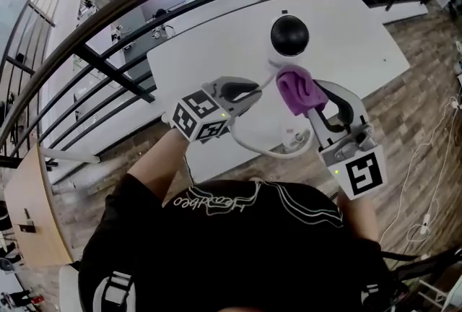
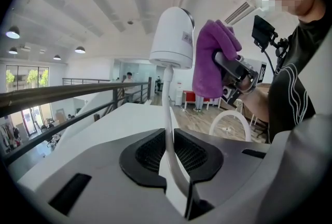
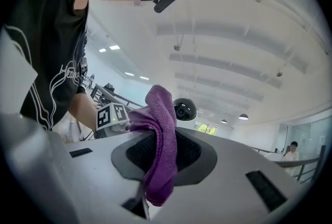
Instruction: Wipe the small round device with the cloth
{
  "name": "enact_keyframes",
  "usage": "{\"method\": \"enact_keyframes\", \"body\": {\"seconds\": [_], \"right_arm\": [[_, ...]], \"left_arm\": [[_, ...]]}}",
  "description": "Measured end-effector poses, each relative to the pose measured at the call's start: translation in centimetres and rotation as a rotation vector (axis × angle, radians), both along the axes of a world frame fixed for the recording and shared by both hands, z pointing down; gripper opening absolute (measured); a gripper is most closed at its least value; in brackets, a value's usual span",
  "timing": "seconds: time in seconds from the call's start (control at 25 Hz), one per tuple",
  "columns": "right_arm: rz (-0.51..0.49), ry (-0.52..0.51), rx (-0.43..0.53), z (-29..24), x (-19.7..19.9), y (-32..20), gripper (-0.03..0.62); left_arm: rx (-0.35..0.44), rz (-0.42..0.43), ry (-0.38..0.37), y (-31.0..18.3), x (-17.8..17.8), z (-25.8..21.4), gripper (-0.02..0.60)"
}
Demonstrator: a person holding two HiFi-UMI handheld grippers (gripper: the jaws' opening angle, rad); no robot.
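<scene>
Your right gripper (image 1: 312,100) held the purple cloth (image 1: 294,89) bunched against the near side of the round device (image 1: 289,36). Your left gripper (image 1: 249,92) pinched its white cable (image 1: 254,148), which looped over the white table (image 1: 216,36). A dark railing (image 1: 108,14) crossed beyond.

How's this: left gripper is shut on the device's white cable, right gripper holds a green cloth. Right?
The cloth is purple, not green; the right gripper view shows it. Otherwise yes: left gripper shut on the white cable of the device, right gripper holding the cloth.
</scene>
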State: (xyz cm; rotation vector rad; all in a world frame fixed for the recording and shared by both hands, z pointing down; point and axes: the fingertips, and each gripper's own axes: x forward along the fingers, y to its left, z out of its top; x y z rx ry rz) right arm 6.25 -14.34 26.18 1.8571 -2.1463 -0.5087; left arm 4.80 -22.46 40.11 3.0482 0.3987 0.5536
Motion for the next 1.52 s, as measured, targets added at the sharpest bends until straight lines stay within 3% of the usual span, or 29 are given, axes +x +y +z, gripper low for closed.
{"method": "enact_keyframes", "body": {"seconds": [0.24, 0.48, 1.0, 1.24, 1.52], "right_arm": [[0.067, -0.001, 0.013, -1.3, 0.0, -0.4, 0.066], [0.250, -0.010, 0.052, -3.0, -1.4, -1.7, 0.066], [0.537, 0.027, 0.152, -7.0, -4.0, -4.4, 0.066], [0.626, 0.081, 0.149, -7.7, -4.3, -5.9, 0.066], [0.670, 0.077, 0.128, -8.0, -4.0, -7.4, 0.066]], "left_arm": [[-0.010, 0.044, 0.004, -0.3, -0.3, 0.2, 0.058], [-0.128, 0.119, 0.022, -1.0, -0.7, -0.1, 0.057], [-0.231, 0.303, 0.039, -1.6, -1.2, -0.6, 0.058], [-0.274, 0.361, 0.050, -1.8, -1.3, -0.5, 0.060], [-0.309, 0.401, 0.062, -1.6, -1.2, -0.8, 0.063]]}}
